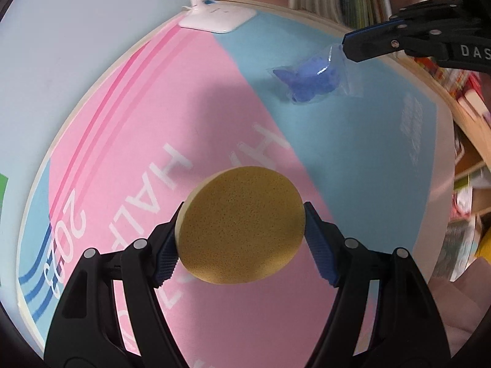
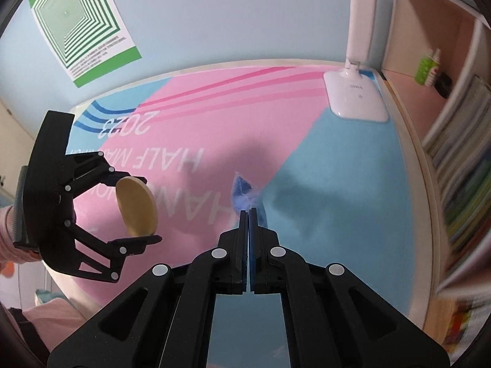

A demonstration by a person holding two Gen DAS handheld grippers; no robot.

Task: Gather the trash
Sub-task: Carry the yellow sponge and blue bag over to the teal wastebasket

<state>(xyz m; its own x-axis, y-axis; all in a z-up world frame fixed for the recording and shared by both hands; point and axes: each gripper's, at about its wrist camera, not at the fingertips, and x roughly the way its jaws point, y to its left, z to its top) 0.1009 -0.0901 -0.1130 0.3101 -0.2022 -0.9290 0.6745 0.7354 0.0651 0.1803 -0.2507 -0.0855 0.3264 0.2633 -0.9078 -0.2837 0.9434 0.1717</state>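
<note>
My left gripper [image 1: 242, 233] is shut on a round yellow sponge [image 1: 242, 224] and holds it above the pink part of the desk mat; the gripper [image 2: 135, 205] and the sponge [image 2: 136, 205] also show at the left of the right wrist view. My right gripper [image 2: 248, 211] is shut on the corner of a clear plastic bag with blue pieces inside [image 2: 244, 193]. In the left wrist view the bag [image 1: 313, 76] hangs from that gripper [image 1: 348, 47] over the blue part of the mat.
A pink and blue desk mat [image 1: 190, 98] covers the desk. A white lamp base [image 2: 356, 98] stands at the back corner. Shelves with books [image 2: 460, 168] line the right side. A green poster [image 2: 83, 21] hangs on the wall.
</note>
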